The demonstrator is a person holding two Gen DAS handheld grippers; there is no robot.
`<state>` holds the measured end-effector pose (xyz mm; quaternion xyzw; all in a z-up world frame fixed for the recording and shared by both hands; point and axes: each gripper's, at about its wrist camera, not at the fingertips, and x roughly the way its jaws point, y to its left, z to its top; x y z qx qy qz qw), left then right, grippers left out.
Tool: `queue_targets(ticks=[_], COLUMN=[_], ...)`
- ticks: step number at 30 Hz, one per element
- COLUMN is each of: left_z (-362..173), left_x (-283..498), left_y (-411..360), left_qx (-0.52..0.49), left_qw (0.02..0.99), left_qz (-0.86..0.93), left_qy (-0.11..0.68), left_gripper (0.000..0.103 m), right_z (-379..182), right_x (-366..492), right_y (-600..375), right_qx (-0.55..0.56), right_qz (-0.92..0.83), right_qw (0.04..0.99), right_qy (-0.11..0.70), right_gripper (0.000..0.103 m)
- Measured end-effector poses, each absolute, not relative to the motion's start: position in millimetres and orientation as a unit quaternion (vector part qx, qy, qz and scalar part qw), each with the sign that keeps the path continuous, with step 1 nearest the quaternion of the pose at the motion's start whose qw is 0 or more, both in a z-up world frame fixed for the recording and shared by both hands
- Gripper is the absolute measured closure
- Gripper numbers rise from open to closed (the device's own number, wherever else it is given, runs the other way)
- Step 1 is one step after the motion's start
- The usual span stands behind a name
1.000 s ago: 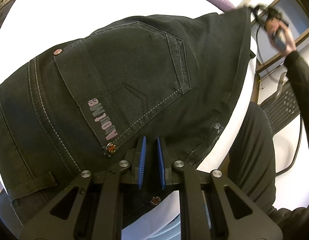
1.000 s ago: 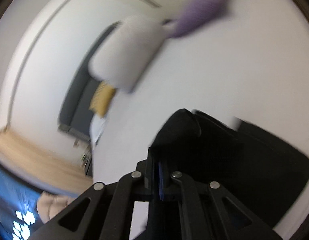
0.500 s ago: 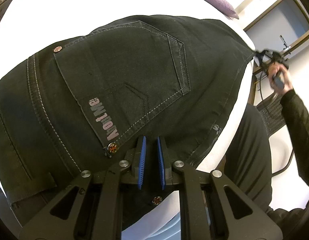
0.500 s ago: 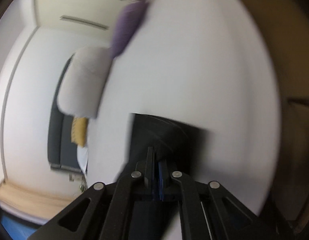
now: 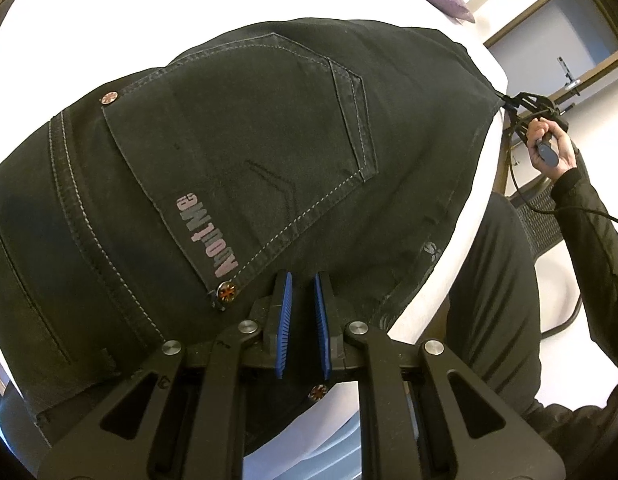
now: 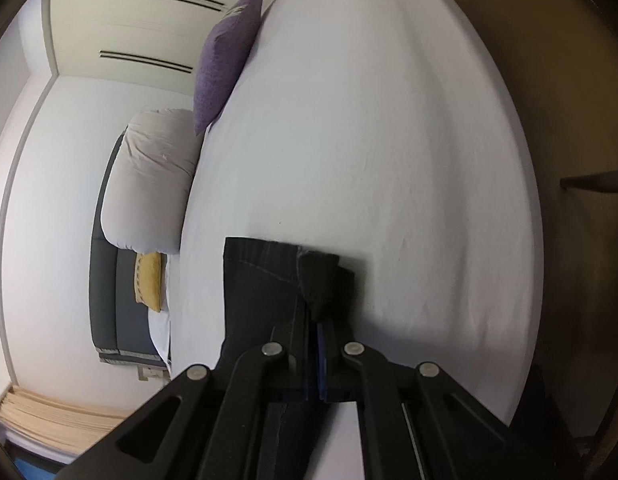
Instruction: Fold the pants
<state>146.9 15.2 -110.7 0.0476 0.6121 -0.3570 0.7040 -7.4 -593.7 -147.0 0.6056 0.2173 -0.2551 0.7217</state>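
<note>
Pants (image 5: 237, 184), black denim, back pocket up; both hand-held grippers, left (image 5: 303, 312) and right (image 6: 315, 320), pinch them.

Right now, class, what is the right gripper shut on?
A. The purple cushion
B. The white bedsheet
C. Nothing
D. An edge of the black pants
D: in the right wrist view, the right gripper is shut on dark fabric of the black pants, which lie on the white bed.

White bed (image 6: 389, 120) carries it all. Black pants (image 5: 249, 168) are spread across it, back pocket up. A purple pillow (image 6: 225, 56) lies at the far end.
</note>
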Motion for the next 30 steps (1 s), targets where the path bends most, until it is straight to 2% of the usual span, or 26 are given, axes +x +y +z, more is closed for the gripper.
queue_targets(ticks=[8, 9, 11, 13, 15, 17, 21, 23, 24, 26, 27, 28, 29, 30], left_z=[-110.0, -110.0, -110.0, -110.3, -110.8, -111.0, -113.3, -114.0, -113.8, -113.2, -112.8, -112.6, -112.4, -112.8], left_x=[152.5, 152.7, 152.6, 152.8, 152.2, 151.3, 151.1, 150.2, 149.4, 147.8, 146.7, 145.9, 145.4, 145.8], left_y=[14.3, 14.6, 16.4, 17.2, 18.9, 19.0, 20.0, 21.5, 22.3, 23.5, 24.6, 26.6, 29.3, 31.5], left_qx=[0.052, 0.052, 0.047, 0.046, 0.045, 0.045, 0.041, 0.04, 0.041, 0.043, 0.044, 0.041, 0.037, 0.031], left_qw=[0.695, 0.695, 0.694, 0.694, 0.695, 0.696, 0.697, 0.698, 0.699, 0.701, 0.701, 0.702, 0.702, 0.701], left_qz=[-0.367, -0.367, -0.371, -0.373, -0.375, -0.377, -0.38, -0.381, -0.381, -0.381, -0.382, -0.382, -0.383, -0.384], left_qy=[0.616, 0.616, 0.616, 0.614, 0.612, 0.609, 0.607, 0.605, 0.604, 0.601, 0.6, 0.6, 0.6, 0.599], left_gripper=[0.091, 0.091, 0.091, 0.091, 0.091, 0.091, 0.091, 0.091, 0.091, 0.091, 0.091, 0.091, 0.091, 0.091], right_z=[-152.3, -148.8, -130.9, -104.7, -74.7, -59.4, -66.3, -88.6, -101.9, -131.8, -143.7, -154.5, -160.8, -162.0], right_x=[-7.2, -4.7, -2.5, -1.2, -3.3, -1.7, 43.3, 66.0, 75.3, 88.2, 90.1, 88.7, 84.5, 79.6], right_y=[-599.3, -599.0, -593.4, -579.5, -556.6, -534.2, -460.2, -414.9, -397.6, -369.8, -365.8, -367.0, -373.7, -381.7], right_qx=[0.595, 0.583, 0.542, 0.474, 0.412, 0.417, 0.451, 0.48, 0.491, 0.49, 0.493, 0.499, 0.5, 0.493], right_qz=[-0.267, -0.27, -0.292, -0.339, -0.355, -0.303, -0.097, -0.015, 0.014, 0.026, 0.018, 0.008, -0.004, -0.02], right_qw=[0.72, 0.725, 0.743, 0.763, 0.793, 0.815, 0.824, 0.799, 0.784, 0.764, 0.753, 0.743, 0.742, 0.745], right_qy=[0.237, 0.248, 0.263, 0.28, 0.274, 0.263, 0.329, 0.361, 0.378, 0.419, 0.436, 0.445, 0.446, 0.448], right_gripper=[0.099, 0.094, 0.078, 0.033, 0.03, 0.034, 0.066, 0.067, 0.071, 0.072, 0.078, 0.095, 0.103, 0.103])
